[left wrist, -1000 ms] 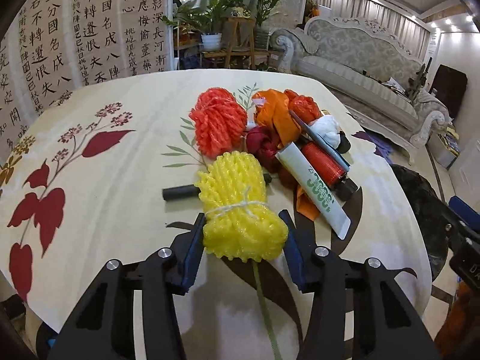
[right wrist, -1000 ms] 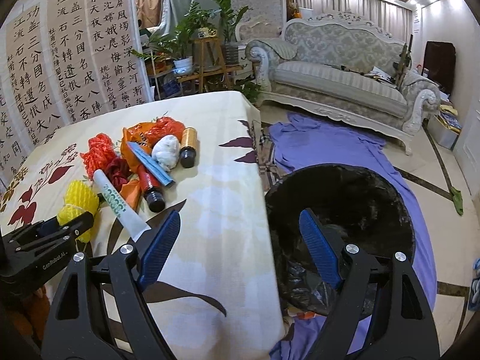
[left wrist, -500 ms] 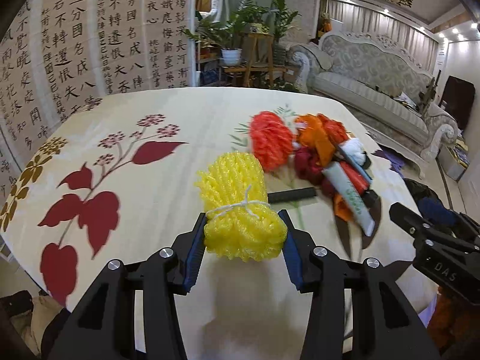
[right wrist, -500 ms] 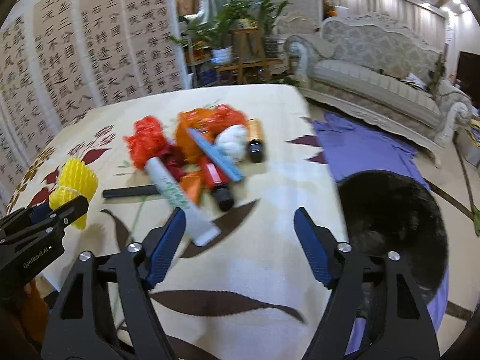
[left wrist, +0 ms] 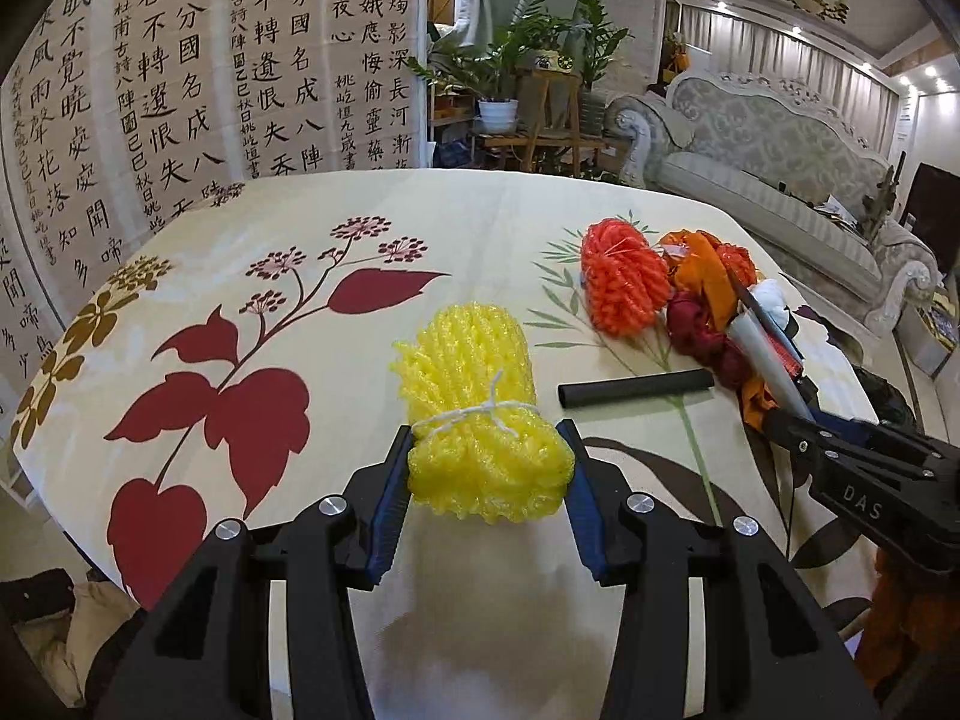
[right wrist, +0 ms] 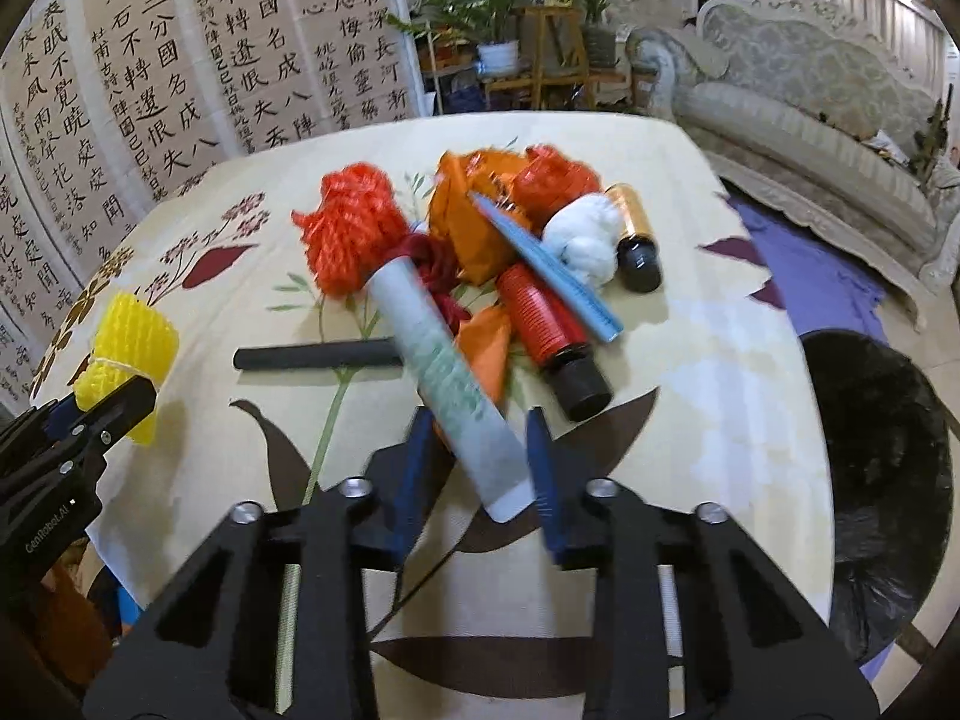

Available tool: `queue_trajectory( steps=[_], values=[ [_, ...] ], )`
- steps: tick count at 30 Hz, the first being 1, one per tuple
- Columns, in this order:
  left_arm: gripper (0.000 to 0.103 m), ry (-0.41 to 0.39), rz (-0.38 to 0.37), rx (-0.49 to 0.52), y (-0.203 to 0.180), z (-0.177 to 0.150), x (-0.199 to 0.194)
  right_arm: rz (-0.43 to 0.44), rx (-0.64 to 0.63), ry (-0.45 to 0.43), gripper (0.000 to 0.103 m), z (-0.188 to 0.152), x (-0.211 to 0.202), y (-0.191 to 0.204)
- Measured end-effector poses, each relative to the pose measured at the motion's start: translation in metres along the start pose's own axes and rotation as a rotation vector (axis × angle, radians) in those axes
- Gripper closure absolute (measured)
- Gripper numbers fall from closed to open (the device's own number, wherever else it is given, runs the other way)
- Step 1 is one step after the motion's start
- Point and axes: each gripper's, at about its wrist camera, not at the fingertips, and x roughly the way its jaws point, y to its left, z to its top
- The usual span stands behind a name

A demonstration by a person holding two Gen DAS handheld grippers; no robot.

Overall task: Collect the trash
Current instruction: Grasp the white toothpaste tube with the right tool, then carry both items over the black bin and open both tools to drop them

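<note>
My left gripper (left wrist: 485,483) is shut on a yellow foam net bundle (left wrist: 480,414) tied with white string and holds it above the table; it also shows in the right wrist view (right wrist: 129,348). My right gripper (right wrist: 477,459) has its jaws on both sides of the near end of a white tube (right wrist: 447,378); the view is blurred and I cannot tell if the pads touch it. The trash pile holds an orange-red foam net (right wrist: 354,234), an orange wrapper (right wrist: 474,222), a red tube (right wrist: 549,330), a blue stick (right wrist: 546,267), a white wad (right wrist: 585,237) and a gold bottle (right wrist: 633,237).
A black flat strip (right wrist: 318,357) lies left of the white tube. A black-lined trash bin (right wrist: 882,462) stands on the floor right of the floral table (right wrist: 690,360). A purple cloth (right wrist: 810,264) and a sofa (right wrist: 798,114) are beyond.
My left gripper has carried the yellow net back and left, away from the pile. My right gripper has moved from over the bin to the pile and narrowed around the white tube.
</note>
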Motion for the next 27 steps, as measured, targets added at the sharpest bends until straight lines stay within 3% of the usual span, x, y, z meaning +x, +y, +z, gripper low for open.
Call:
queue_trajectory(
  steps=[1,3,11,16,27],
  values=[
    [0.056,0.000,-0.001,-0.001,0.000,-0.001,-0.001,0.006,0.001,0.003,0.094,-0.001,0.000,0.001],
    [0.056,-0.003,-0.004,-0.004,0.002,-0.001,-0.001,0.002,-0.009,-0.005,0.096,-0.003,-0.002,0.003],
    [0.056,-0.024,-0.042,0.002,-0.009,-0.002,-0.011,-0.020,-0.002,-0.063,0.097,-0.009,-0.027,-0.002],
    [0.056,-0.052,-0.101,0.040,-0.036,0.003,-0.019,-0.054,0.044,-0.115,0.096,-0.012,-0.055,-0.024],
    [0.056,-0.093,-0.277,0.160,-0.132,0.019,-0.020,-0.290,0.183,-0.188,0.096,-0.027,-0.091,-0.120]
  ],
)
